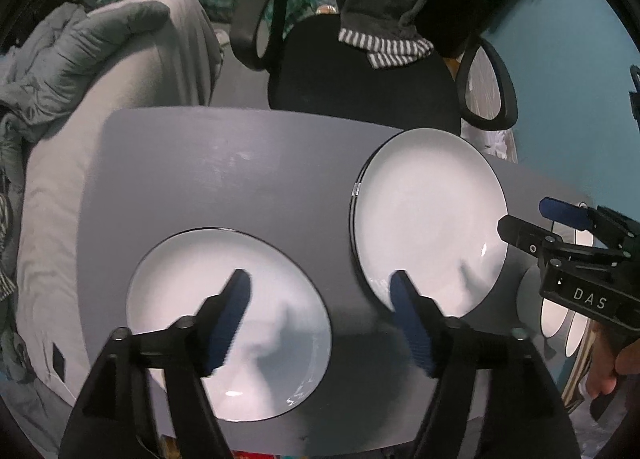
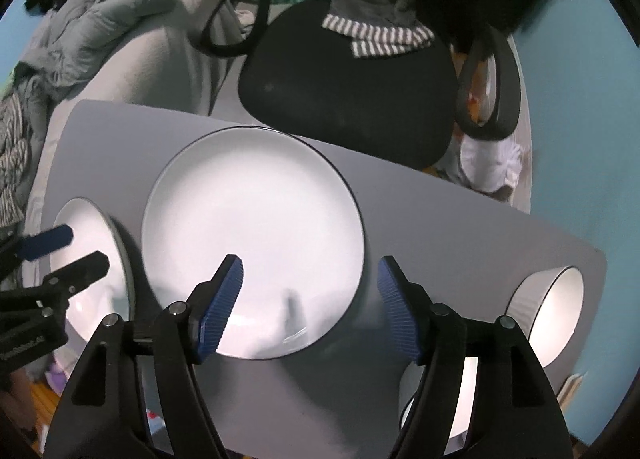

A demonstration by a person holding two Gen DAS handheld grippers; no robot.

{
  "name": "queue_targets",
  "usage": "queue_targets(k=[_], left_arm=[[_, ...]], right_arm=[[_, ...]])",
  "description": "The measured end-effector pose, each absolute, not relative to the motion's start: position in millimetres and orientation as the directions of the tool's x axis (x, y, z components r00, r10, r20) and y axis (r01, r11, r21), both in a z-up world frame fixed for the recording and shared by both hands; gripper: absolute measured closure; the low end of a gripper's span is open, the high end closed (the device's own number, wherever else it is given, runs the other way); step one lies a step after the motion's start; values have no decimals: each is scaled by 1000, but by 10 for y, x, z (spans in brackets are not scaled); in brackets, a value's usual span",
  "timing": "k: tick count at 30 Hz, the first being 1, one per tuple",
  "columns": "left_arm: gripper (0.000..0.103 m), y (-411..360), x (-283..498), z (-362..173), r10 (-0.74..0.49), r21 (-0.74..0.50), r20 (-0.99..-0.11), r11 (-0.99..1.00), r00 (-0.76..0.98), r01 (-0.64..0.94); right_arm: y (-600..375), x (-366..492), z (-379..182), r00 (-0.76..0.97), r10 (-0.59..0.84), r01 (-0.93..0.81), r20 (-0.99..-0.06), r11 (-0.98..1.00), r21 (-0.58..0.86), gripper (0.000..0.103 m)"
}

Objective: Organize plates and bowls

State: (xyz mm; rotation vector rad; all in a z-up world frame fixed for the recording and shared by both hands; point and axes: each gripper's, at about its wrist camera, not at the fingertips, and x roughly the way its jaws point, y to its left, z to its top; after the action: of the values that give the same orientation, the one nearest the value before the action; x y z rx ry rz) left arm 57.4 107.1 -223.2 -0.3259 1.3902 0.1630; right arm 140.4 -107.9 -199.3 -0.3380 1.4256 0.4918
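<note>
A black office chair (image 1: 360,71) stands behind the grey table (image 1: 224,163).

Black office chair (image 1: 360,75), teal wall (image 1: 560,39)

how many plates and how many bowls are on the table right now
Plates: 2, one plate under the left gripper and one plate under the right gripper.
Bowls: 2, a far bowl and a near bowl on the grey table.
Total: 4
</note>
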Motion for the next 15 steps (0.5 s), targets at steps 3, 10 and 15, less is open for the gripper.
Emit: queue_targets(k=[3, 10, 15], left_arm=[[25, 1124, 460, -2155, -60, -115, -981, 948, 186, -298], [25, 1360, 167, -1960, -108, -184, -971, 908, 214, -376], [25, 1576, -81, -1887, -124, -220, -964, 870, 236, -441]], right_arm=[[-1014, 1338, -1911, 72, 136, -533, -988, 842, 77, 32], [-841, 1195, -1712, 78, 182, -573, -980, 813, 105, 32], [-701, 1099, -1612, 56, 210, -608, -976, 783, 133, 32]])
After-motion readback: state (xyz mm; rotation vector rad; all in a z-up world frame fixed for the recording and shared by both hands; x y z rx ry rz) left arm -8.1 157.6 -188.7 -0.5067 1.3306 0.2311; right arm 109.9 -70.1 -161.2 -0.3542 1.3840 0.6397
